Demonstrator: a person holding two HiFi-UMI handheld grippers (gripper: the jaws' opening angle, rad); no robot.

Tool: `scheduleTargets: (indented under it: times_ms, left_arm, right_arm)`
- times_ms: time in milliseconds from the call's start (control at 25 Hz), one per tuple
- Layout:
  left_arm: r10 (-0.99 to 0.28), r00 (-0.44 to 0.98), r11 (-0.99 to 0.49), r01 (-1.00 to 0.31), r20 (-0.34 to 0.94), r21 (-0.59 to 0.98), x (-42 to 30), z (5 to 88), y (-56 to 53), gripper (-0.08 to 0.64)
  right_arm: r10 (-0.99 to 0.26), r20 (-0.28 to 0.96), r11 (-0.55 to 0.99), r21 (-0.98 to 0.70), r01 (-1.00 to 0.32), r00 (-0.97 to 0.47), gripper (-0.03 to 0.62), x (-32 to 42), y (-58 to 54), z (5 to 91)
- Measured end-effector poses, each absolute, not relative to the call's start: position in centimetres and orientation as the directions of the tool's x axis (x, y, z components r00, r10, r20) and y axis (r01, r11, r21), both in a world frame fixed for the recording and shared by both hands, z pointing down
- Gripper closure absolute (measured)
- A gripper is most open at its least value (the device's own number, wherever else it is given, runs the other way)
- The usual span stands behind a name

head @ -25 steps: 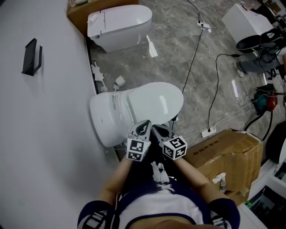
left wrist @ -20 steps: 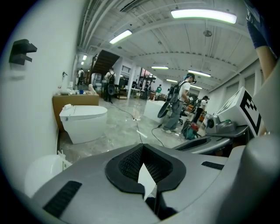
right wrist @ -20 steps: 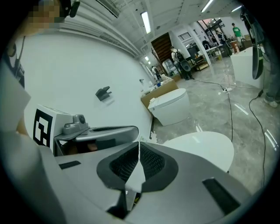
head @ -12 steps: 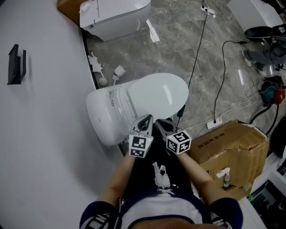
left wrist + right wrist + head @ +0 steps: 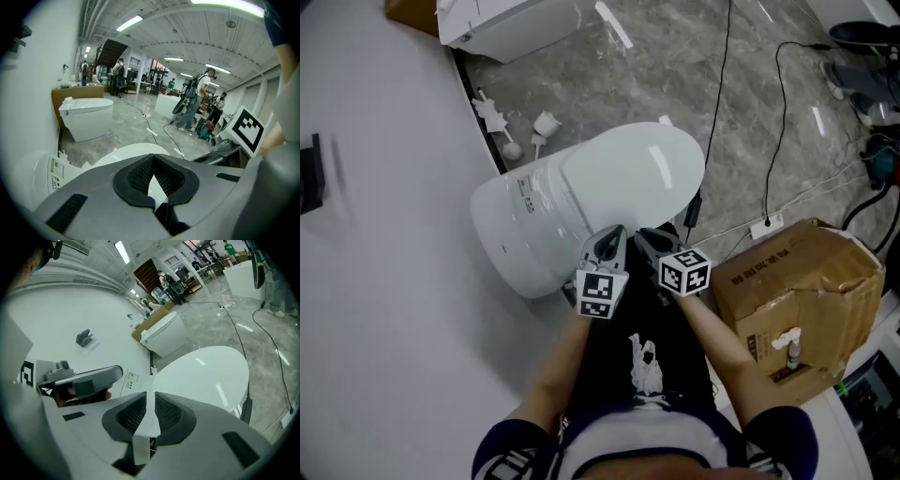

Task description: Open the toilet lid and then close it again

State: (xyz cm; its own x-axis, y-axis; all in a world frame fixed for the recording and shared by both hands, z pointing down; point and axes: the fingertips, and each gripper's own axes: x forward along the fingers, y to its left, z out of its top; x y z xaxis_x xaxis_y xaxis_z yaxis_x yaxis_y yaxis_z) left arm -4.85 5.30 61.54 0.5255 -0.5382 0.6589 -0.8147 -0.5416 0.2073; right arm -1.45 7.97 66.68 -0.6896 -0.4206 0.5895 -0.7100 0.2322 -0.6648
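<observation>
- Left gripper (image 5: 613,234): jaws together, empty; just beside the lid's near edge
- Lid (image 5: 630,174): down on the toilet (image 5: 511,246); likely stiff, smooth, slippery, hinged at the back; hook under its front rim
- Right gripper (image 5: 643,236): jaws together, empty

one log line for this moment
toilet lid: closed | left claw: shut, empty | right claw: shut, empty | both by lid edge
</observation>
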Motion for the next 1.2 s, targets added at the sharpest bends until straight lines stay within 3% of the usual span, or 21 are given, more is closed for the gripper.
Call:
scheduleTargets:
  times_ms: [680, 1200]
  left_arm:
    - [-0.447, 0.528, -0.585, -0.783, 0.722, 0.210, -0.7, 66.4, 5.1, 0.552]
    - [-0.347, 0.504, -0.681, -0.715, 0.791, 0.157, 1.5, 69.7, 7.0, 0.552]
  right_arm:
    - [-0.304, 0.694, 0.053, -0.671, -0.739, -0.652, 0.457, 4.5, 8.7, 78.6]
    - [-0.259, 0.767, -0.223, -0.639, -0.736, -0.587, 0.417, 10.5, 9.9, 86.3]
